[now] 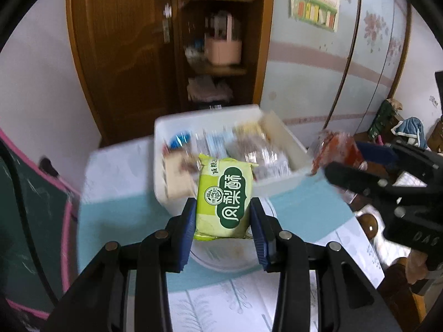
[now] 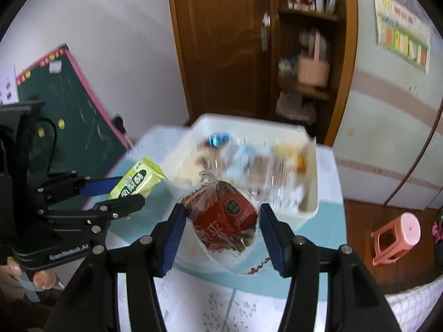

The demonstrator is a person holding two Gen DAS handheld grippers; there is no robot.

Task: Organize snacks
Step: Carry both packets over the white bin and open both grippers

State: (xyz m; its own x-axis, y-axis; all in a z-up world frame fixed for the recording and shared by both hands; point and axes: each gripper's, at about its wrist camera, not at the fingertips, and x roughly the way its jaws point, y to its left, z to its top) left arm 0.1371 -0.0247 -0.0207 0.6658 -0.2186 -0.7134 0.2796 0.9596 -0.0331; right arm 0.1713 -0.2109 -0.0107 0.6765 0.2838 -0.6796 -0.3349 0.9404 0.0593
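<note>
**A:** status on both grippers?

**B:** my left gripper (image 1: 223, 215) is clamped on the green pastry pack (image 1: 223, 197), pads against its two long sides, pack held up in the air over the table (image 1: 116, 182), just near of the white bin (image 1: 279, 184). My right gripper (image 2: 220, 227) is clenched on the red snack in clear wrap (image 2: 221, 221), also off the table, near side of the bin

**A:** how do they handle?

**B:** both light, I'd say. The green one looks like a soft pillow pack with a crumbly cake inside, so I grip mid-body across the width, not the crimped ends, and go easy on the squeeze. The red one has loose, slick film around a firmer block; I'd hold the block itself, the film alone would slide

**A:** count?

**B:** one green pack, one red pack, one bin, two grippers. Inside the bin there are several wrapped snacks, blue, yellow, brown and clear ones; too blurred for an exact number

**A:** anything left on the table?

**B:** none that I can make out, only a white plate (image 1: 221, 257) below my left fingers
</note>
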